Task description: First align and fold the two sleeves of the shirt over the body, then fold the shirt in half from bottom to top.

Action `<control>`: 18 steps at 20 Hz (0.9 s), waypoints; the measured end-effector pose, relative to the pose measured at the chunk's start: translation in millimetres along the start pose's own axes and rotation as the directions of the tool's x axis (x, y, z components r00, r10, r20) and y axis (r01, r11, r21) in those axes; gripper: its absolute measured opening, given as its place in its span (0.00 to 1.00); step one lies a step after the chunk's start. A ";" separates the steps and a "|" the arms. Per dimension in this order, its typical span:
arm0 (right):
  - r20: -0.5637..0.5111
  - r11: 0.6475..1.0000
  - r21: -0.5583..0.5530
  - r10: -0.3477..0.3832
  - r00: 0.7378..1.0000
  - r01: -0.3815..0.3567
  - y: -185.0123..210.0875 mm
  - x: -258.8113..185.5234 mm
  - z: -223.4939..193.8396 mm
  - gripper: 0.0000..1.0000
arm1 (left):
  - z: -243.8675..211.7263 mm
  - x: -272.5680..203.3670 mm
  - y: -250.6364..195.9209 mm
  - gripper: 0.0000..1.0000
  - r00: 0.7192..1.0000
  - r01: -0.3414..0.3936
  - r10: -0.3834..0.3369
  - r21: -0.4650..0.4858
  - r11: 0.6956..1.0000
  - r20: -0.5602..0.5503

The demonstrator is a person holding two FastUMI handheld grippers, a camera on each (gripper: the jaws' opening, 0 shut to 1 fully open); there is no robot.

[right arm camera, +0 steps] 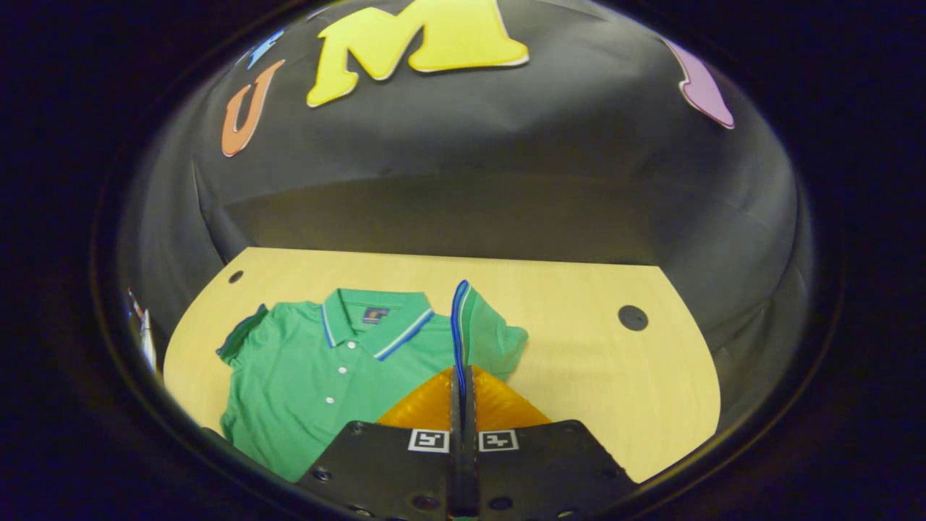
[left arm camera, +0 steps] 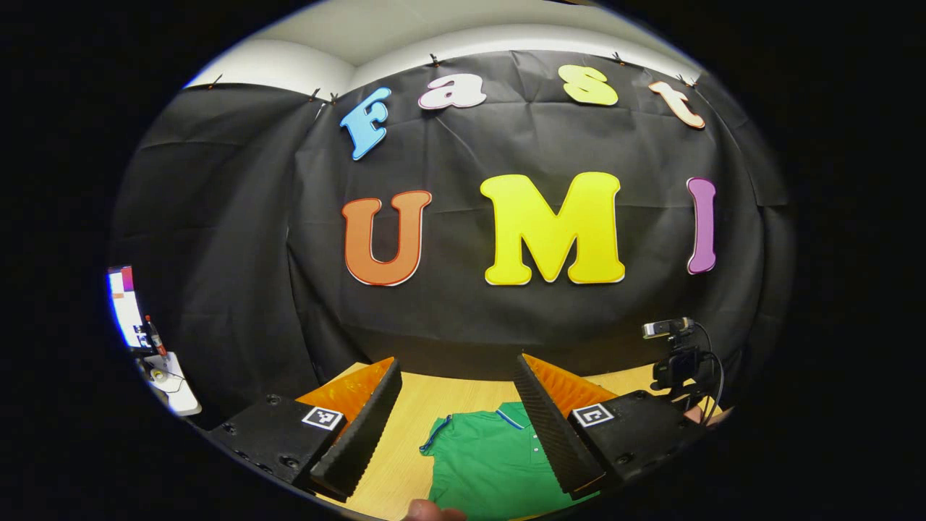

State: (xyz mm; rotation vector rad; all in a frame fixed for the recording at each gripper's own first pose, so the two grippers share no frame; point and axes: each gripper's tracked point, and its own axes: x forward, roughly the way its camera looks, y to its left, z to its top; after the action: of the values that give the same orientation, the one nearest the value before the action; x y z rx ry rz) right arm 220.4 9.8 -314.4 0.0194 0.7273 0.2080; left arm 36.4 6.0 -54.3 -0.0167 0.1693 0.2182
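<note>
A pale wooden counter point(right arm camera: 579, 340) is carrying a green shirt point(right arm camera: 311, 376), which is lying face up on its left half, collar toward the far wall. The right gripper point(right arm camera: 461, 376) is pinching the shirt's right sleeve point(right arm camera: 485, 333) between closed jaws, lifting its striped cuff. The left gripper point(left arm camera: 457, 383) is hovering above the shirt, jaws spread wide.

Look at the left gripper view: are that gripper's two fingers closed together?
No. The left gripper has its fingers spread wide apart, with the green shirt and wooden table showing between them.

Nothing legible — the shirt point(right arm camera: 318, 376) collar tag point(right arm camera: 375, 315) and the claws' square coded markers point(right arm camera: 428, 440) are too small to read.
</note>
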 end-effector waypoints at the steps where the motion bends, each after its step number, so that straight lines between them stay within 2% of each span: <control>1: 0.001 1.000 -0.011 0.015 1.000 -0.015 16.2 1.4 1.2 0.00 | -1.0 -0.8 4.9 0.99 1.000 -0.008 0.008 -0.005 1.000 -0.002; 5: -0.023 0.998 -0.048 0.049 0.999 -0.051 64.6 12.7 -4.2 0.00 | -5.3 -5.2 27.2 0.99 0.999 -0.040 0.040 -0.031 0.999 -0.006; 8: -0.054 0.996 -0.037 0.074 0.996 -0.076 94.3 25.1 -13.3 0.00 | -10.1 -8.2 48.0 0.99 0.997 -0.078 0.077 -0.027 0.997 -0.021; 9: -0.070 0.995 -0.038 0.088 0.994 -0.091 102.5 27.7 -19.4 0.02 | -10.6 -9.2 54.7 0.99 0.996 -0.089 0.088 -0.026 0.996 -0.023; 11: -0.088 0.992 -0.038 0.119 0.989 -0.123 115.1 27.2 -26.1 0.11 | -12.1 -10.3 67.2 0.99 0.994 -0.108 0.108 -0.021 0.994 -0.030; 12: -0.085 0.990 -0.034 0.130 0.988 -0.134 120.1 24.9 -26.1 0.20 | -15.1 -10.3 73.1 0.99 0.993 -0.115 0.114 -0.021 0.993 -0.034; 15: -0.063 0.991 -0.037 0.124 0.990 -0.126 115.8 13.1 -24.4 0.77 | -19.4 -7.2 83.8 0.99 0.992 -0.120 0.119 -0.031 0.992 -0.046; 16: -0.051 0.992 -0.045 0.117 0.992 -0.120 113.1 9.9 -22.3 0.87 | -21.9 -6.7 84.7 0.99 0.993 -0.113 0.111 -0.037 0.993 -0.047; 18: -0.019 0.993 -0.051 0.104 0.994 -0.105 109.2 -4.6 -16.4 0.98 | -22.9 -0.6 81.1 0.99 0.998 -0.063 0.062 -0.050 0.997 -0.033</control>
State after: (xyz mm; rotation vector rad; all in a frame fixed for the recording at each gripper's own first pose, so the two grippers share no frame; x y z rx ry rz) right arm 186.3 114.9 -313.8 0.0064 0.7378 0.3273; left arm 14.4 84.3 -76.7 -0.0658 0.1953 0.2848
